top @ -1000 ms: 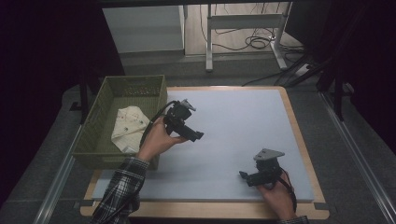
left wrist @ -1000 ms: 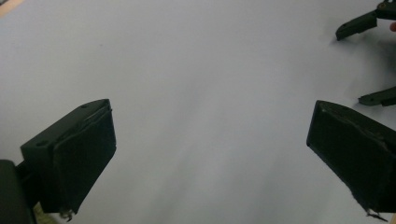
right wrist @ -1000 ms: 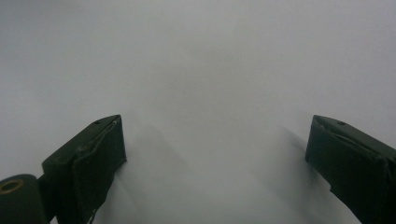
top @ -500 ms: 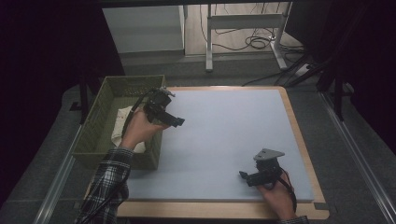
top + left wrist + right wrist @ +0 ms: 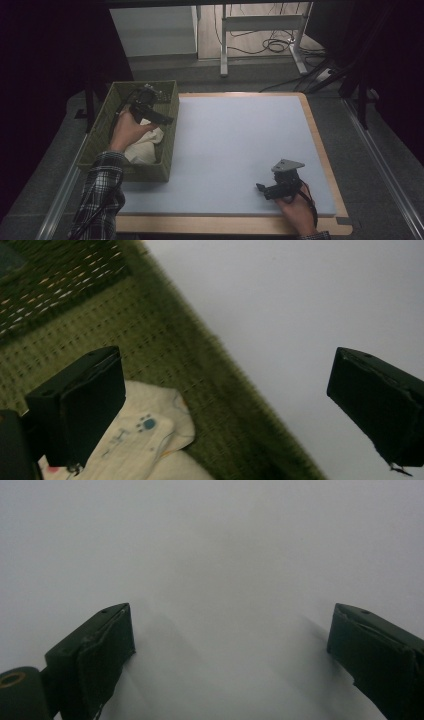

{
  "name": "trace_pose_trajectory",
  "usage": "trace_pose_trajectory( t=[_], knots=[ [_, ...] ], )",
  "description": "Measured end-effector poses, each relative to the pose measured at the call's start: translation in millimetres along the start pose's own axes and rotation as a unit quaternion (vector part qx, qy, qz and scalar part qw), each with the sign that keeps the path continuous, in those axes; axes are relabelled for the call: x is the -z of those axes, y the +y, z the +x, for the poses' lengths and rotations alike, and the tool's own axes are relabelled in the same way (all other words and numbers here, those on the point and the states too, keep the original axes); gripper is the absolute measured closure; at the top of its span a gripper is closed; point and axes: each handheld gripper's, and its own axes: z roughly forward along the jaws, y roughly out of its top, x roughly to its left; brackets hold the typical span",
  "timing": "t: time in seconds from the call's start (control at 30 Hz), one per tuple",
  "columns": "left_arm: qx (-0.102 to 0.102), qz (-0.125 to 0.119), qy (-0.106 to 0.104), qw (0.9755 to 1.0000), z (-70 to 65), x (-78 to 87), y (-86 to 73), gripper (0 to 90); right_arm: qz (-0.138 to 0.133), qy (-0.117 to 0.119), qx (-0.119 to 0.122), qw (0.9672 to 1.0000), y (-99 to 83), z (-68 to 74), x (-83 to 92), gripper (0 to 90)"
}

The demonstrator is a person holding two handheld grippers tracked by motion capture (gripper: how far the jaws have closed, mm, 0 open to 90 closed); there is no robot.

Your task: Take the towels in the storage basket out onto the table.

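Left gripper (image 5: 159,118) has moved from mat (image 5: 240,150) to over basket (image 5: 167,165), jaws wide open, empty, above cloth (image 5: 150,440) lying inside. Right gripper (image 5: 263,189) rests open on mat.

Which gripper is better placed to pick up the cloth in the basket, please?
Left. The left gripper hangs open over the basket, near the cloth; the right gripper sits far off.
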Motion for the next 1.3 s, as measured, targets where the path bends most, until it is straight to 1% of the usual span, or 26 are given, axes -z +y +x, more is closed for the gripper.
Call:
trace_pose_trajectory(
  t=[0.2,0.23,0.27,0.3,0.43,0.47,0.5,0.7,0.8,0.83,0.87,0.9,0.93,0.97,1.07,1.1,1.13,1.17,1.23,1.3],
  knots=[
    [0.027,0.012,0.016,0.9994,22.0,-5.0,-11.9,2.5,0.0,0.0,0.0,1.0,0.0,-0.1,0.0,5.1],
    [0.027,0.012,0.016,0.9994,22.0,-5.0,-11.9,2.5,0.0,0.0,0.0,1.0,0.0,-0.1,0.0,5.1],
    [0.039,0.016,0.017,0.999,28.3,-7.8,-16.0,2.5,0.0,0.0,0.0,1.0,0.0,-0.1,0.0,5.1],
    [0.044,0.018,0.018,0.9987,31.2,-9.5,-18.1,2.5,0.0,0.0,0.0,1.0,0.0,-0.1,0.0,5.1],
    [0.052,0.036,0.027,0.9976,41.4,-19.2,-26.8,1.3,0.0,0.0,0.0,1.0,0.0,-0.1,0.0,5.1],
    [0.052,0.036,0.027,0.9976,41.4,-19.2,-26.8,1.2,0.0,0.0,0.0,1.0,0.0,-0.1,0.0,5.1],
    [0.058,0.047,0.036,0.9966,46.2,-25.0,-31.3,1.2,0.0,0.0,0.0,1.0,0.0,-0.1,0.0,5.1],
    [0.068,0.078,0.05,0.9934,58.7,-44.8,-44.2,0.8,0.0,0.0,0.0,1.0,0.1,-0.1,0.0,5.1],
    [0.071,0.094,0.06,0.9912,64.5,-53.4,-48.3,0.6,0.0,0.0,0.0,1.0,0.1,-0.1,0.0,5.1],
    [0.071,0.094,0.06,0.9912,64.5,-53.4,-48.3,0.7,0.0,0.0,0.0,1.0,0.1,-0.1,0.0,5.1],
    [0.074,0.105,0.062,0.9898,68.6,-59.1,-50.8,0.6,0.0,0.0,0.0,1.0,0.1,-0.1,0.0,5.1],
    [0.074,0.105,0.062,0.9898,68.6,-59.1,-50.8,0.6,0.0,0.0,0.0,1.0,0.1,-0.1,0.0,5.1],
    [0.076,0.111,0.067,0.9886,71.0,-62.6,-52.3,0.6,0.0,0.0,0.0,1.0,0.0,-0.1,0.0,5.1],
    [0.08,0.121,0.071,0.9868,74.5,-66.8,-54.2,0.7,0.0,0.0,0.0,1.0,0.1,-0.1,0.0,5.1],
    [0.09,0.134,0.071,0.9843,80.5,-73.6,-57.1,0.7,0.0,0.001,-0.001,1.0,0.1,-0.1,0.0,5.0],
    [0.09,0.134,0.071,0.9843,80.5,-73.6,-57.1,0.7,0.0,0.001,-0.001,1.0,0.1,-0.1,0.0,5.0],
    [0.098,0.148,0.07,0.9816,83.4,-79.2,-58.5,0.7,0.0,0.001,-0.001,1.0,0.1,-0.1,0.0,5.1],
    [0.098,0.157,0.072,0.9801,83.9,-81.5,-58.3,0.7,0.0,0.0,-0.001,1.0,0.1,-0.1,0.0,5.1],
    [0.097,0.171,0.075,0.9776,84.5,-84.5,-57.1,0.8,0.0,0.001,-0.001,1.0,0.1,-0.2,0.0,5.1],
    [0.101,0.18,0.07,0.9759,85.9,-88.0,-56.5,1.3,0.0,0.001,-0.001,1.0,0.1,-0.1,0.0,5.1]
  ],
)
